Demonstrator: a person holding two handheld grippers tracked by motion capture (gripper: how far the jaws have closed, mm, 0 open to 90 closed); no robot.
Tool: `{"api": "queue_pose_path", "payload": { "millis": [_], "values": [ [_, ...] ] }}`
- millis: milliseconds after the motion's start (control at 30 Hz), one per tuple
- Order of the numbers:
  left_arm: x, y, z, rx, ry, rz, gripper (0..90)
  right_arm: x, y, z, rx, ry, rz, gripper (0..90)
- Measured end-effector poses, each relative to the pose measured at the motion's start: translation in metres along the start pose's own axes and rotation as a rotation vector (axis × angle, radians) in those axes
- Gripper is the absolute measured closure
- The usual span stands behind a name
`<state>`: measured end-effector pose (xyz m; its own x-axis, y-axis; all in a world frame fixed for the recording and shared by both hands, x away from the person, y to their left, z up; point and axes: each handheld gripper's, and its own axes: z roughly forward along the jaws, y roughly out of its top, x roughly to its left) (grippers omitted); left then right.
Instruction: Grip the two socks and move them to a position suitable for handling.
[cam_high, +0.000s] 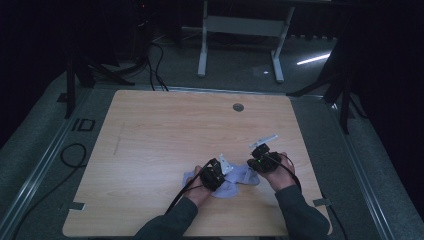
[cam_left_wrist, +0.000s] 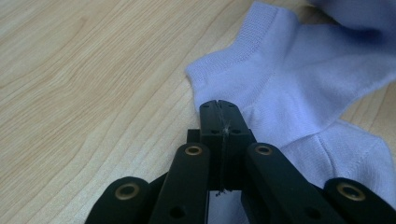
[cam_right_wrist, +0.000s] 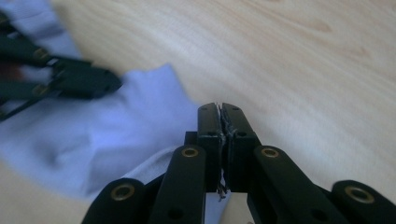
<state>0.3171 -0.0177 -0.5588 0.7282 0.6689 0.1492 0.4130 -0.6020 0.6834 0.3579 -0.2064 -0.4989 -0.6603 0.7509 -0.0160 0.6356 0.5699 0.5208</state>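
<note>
Pale lilac socks (cam_high: 239, 181) lie crumpled on the wooden table (cam_high: 170, 135) near its front edge, between the person's two hands. In the left gripper view my left gripper (cam_left_wrist: 219, 104) has its jaws pressed together, its tip low over a sock (cam_left_wrist: 299, 74) by the ribbed cuff; I see no cloth between the pads. My right gripper (cam_right_wrist: 219, 107) is shut too, at the right edge of the sock (cam_right_wrist: 107, 126), with bare wood ahead. The left gripper (cam_right_wrist: 95, 81) lies on that sock farther off. From above, left gripper (cam_high: 223, 170) and right gripper (cam_high: 251, 166) sit close together.
A round cable hole (cam_high: 238, 107) sits in the far middle of the tabletop. A white table frame (cam_high: 240, 30) stands on the floor beyond. Cables (cam_high: 75, 155) loop on the floor at the left. Dark stands (cam_high: 345, 95) flank the table's far corners.
</note>
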Motion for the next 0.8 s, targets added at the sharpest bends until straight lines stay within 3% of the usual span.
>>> {"api": "queue_pose_path", "payload": {
  "millis": [100,133,400,633,800],
  "values": [
    [0.0,0.0,0.0,-0.001,0.0,0.0,89.8,0.0,-0.01,-0.009,-0.019,0.027,0.016,85.8],
    [0.0,0.0,0.0,0.0,0.0,0.001,89.7,0.002,-0.022,-0.017,-0.041,0.046,0.036,84.9],
    [0.0,0.0,0.0,0.002,-0.001,-0.01,89.7,0.009,-0.047,-0.033,-0.053,0.063,0.049,83.2],
    [0.001,0.0,0.0,0.004,-0.009,-0.026,89.5,0.019,-0.052,-0.032,-0.064,0.068,0.048,82.3],
    [0.006,0.0,-0.009,-0.018,-0.033,-0.065,87.6,0.025,-0.061,-0.012,-0.03,0.083,0.058,82.3]
  ]
}}
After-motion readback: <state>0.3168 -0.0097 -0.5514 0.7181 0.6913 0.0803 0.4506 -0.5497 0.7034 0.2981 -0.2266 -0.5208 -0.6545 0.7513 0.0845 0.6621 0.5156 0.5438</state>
